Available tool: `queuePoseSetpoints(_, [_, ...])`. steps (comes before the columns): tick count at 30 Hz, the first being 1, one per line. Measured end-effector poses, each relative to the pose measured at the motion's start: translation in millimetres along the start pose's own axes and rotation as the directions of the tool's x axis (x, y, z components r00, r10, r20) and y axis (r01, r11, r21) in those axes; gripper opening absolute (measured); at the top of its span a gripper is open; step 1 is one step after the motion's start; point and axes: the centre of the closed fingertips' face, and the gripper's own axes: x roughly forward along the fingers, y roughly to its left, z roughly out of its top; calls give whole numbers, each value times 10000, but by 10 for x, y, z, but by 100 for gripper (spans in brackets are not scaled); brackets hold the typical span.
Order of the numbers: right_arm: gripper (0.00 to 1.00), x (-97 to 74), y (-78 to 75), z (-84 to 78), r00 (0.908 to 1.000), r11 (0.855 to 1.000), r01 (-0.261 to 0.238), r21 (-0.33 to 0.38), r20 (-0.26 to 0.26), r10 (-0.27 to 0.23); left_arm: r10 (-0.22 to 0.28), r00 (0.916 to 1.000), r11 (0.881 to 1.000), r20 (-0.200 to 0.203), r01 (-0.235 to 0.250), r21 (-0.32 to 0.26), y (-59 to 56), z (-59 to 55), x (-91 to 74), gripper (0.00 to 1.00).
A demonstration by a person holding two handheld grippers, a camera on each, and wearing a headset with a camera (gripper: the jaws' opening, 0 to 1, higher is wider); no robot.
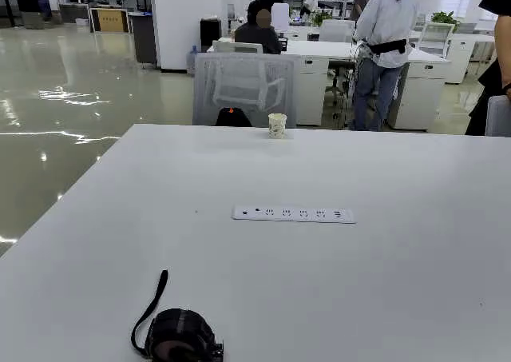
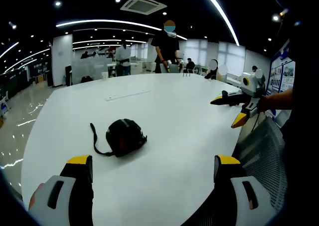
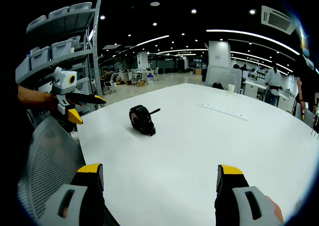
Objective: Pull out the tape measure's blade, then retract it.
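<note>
While the left claw [image 2: 153, 161] hangs over the near edge of the white counter [image 1: 359, 282] with its two yellow-tipped jaws spread wide and nothing between them, the black tape measure [image 2: 124, 136] lies ahead of it on the bare top, well apart from both jaws and a little nearer the left one; its black strap [image 2: 93, 138] trails off the case on that same side, flat on the counter; the right claw [image 3: 160, 169] is likewise parted wide and grips nothing, and from it the tape measure sits ahead and to the left, apart from the jaws; each claw comes into the other's view at the counter's near edge, held in a hand, jaws apart, not touching the tape measure; in the head view the tape measure rests close to the near edge, left of the middle, its strap stretching away from it; farther back a white power strip [image 1: 293, 214] lies flat near the counter's middle, and a paper cup [image 1: 276, 125] stands upright at the far edge.
</note>
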Motion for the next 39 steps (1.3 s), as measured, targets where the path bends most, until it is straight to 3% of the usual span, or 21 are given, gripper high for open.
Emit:
queuePoseSetpoints(25, [96,-4,25,-40,9999,9998,-148,-96,-81,147,-76,9997,9999,-219,78,122,-5,-45,5,99])
queuePoseSetpoints(39, [94,46,-2,-39,9981,9975,-518,-471,-373,500,-155,9991,9993,-407,169,334,76,-25,34,99])
